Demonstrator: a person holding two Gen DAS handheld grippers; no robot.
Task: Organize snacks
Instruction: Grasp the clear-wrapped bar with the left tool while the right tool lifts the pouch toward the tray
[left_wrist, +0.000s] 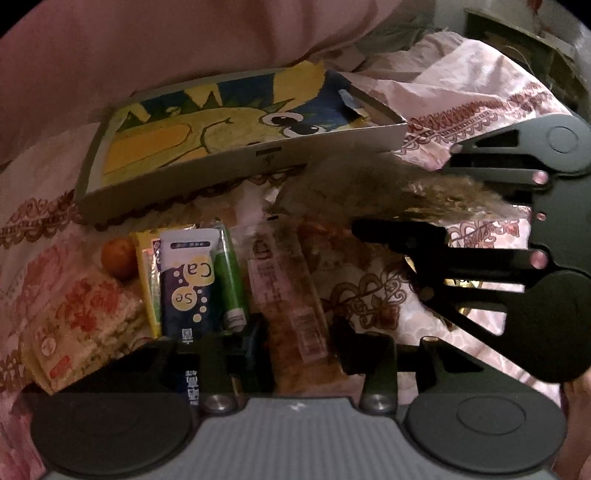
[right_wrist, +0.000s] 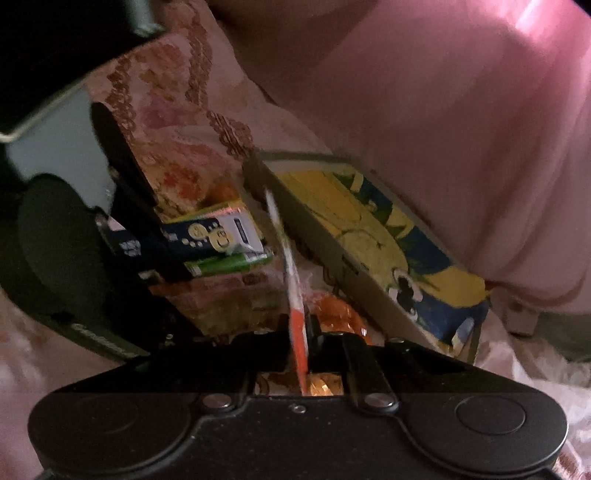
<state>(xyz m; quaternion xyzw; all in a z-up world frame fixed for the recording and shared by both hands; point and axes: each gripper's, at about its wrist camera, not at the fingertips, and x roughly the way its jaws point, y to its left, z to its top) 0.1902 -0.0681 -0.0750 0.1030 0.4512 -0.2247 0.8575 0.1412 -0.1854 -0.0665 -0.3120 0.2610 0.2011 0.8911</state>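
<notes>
A grey box (left_wrist: 236, 162) lined with a yellow and blue cartoon picture lies on the pink patterned bedcover; it also shows in the right wrist view (right_wrist: 332, 236). In front of it lie snacks: a long clear-wrapped bar (left_wrist: 288, 295), a blue and white packet (left_wrist: 190, 284), a green tube (left_wrist: 231, 284), a yellow packet (left_wrist: 147, 273), a small orange fruit (left_wrist: 120, 258) and a rice-cracker pack (left_wrist: 81, 328). My left gripper (left_wrist: 299, 354) is open with the long bar between its fingers. My right gripper (right_wrist: 301, 332) is shut on a thin white and orange packet (right_wrist: 291, 280), held edge-on and blurred. It shows in the left wrist view (left_wrist: 399, 221) holding a blurred packet (left_wrist: 424, 195).
A pink pillow or quilt (left_wrist: 147, 48) rises behind the box. A crumpled patterned cloth (left_wrist: 461, 96) lies at the right. An orange shiny wrapper (right_wrist: 332, 314) lies under the right gripper. The bedcover (left_wrist: 369, 302) is bare at the right of the snacks.
</notes>
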